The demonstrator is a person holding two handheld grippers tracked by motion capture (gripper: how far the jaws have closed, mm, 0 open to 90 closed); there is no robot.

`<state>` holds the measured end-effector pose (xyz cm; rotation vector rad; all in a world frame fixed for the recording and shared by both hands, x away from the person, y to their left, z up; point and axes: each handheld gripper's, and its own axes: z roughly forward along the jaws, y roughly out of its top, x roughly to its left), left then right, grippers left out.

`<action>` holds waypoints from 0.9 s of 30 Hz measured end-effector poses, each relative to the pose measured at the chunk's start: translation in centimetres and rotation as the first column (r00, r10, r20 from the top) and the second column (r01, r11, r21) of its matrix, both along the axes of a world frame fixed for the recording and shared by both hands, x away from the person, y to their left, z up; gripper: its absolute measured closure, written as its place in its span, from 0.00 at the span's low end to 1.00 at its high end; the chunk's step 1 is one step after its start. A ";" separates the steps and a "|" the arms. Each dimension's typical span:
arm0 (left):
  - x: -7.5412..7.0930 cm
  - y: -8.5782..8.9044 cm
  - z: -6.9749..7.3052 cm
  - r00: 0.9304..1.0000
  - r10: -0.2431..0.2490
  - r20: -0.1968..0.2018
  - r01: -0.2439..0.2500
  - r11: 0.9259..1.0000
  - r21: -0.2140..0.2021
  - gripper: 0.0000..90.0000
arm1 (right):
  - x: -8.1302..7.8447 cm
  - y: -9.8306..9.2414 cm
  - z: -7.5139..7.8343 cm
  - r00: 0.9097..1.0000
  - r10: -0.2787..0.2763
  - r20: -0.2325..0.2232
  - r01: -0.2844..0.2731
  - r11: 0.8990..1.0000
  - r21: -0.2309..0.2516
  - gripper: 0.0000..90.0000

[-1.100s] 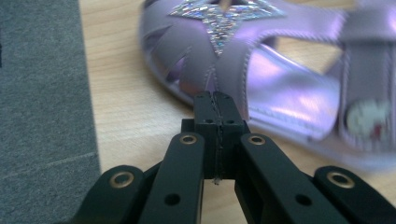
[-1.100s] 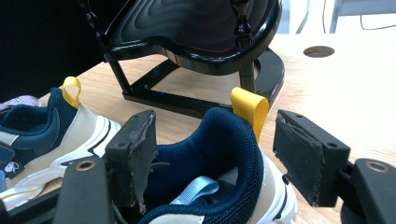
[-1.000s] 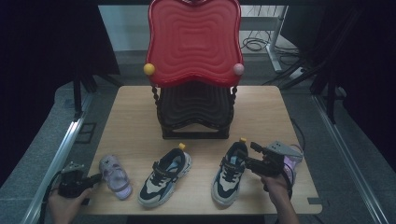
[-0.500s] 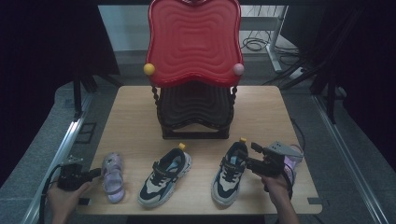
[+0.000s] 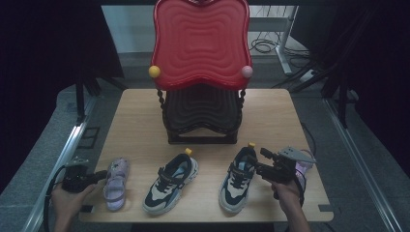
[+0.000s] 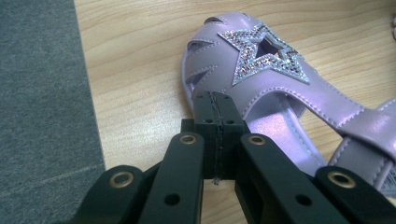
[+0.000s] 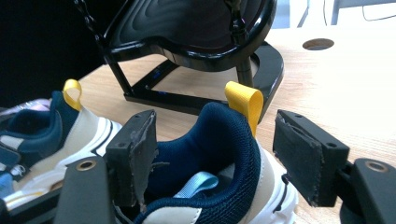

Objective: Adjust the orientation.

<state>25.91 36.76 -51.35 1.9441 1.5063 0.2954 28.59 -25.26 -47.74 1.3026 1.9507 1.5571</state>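
The right-hand sneaker point(image 7: 219, 154) sat heel-first between the parted jaws of your right claw point(image 7: 219, 158), pads clear of it, nothing gripped. The purple sandal point(image 6: 280, 107) lay just ahead of your left claw point(image 6: 215, 105), which you held clenched and empty near the desk point(image 6: 140, 70) edge.

Two black handheld grippers are seen. The left gripper point(image 6: 215, 114) is built of black linkage bars fastened with brass-ringed rivets, and a black cable trails from it. The right gripper point(image 7: 215, 154) is fitted with scuffed dark rubber pads point(image 7: 137, 156), and a grey three-cornered plate point(image 5: 294, 154) is mounted on top.
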 end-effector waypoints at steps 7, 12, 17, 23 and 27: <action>0.9 0.1 0.1 1.000 -0.014 -0.007 0.014 1.000 0.003 1.00 | 0.0 0.0 -0.1 1.000 0.004 0.002 -0.004 1.000 -0.004 0.35; 1.6 0.1 0.0 1.000 -0.022 -0.015 0.022 1.000 0.004 1.00 | 0.0 0.1 -0.1 1.000 0.000 0.001 0.000 1.000 -0.008 0.35; 2.2 -0.1 -0.1 0.999 -0.030 -0.013 0.030 1.000 0.004 1.00 | -0.1 -0.1 0.1 1.000 -0.004 0.002 0.004 1.000 0.000 0.35; 2.8 -0.2 -0.2 0.999 -0.037 -0.017 0.037 0.999 0.005 1.00 | -0.1 0.2 0.0 1.000 0.004 0.003 -0.004 1.000 -0.007 0.35; 3.1 -0.4 -0.2 0.999 -0.044 -0.021 0.044 0.999 0.010 1.00 | 0.0 0.3 0.1 1.000 0.005 0.005 -0.005 1.000 -0.006 0.35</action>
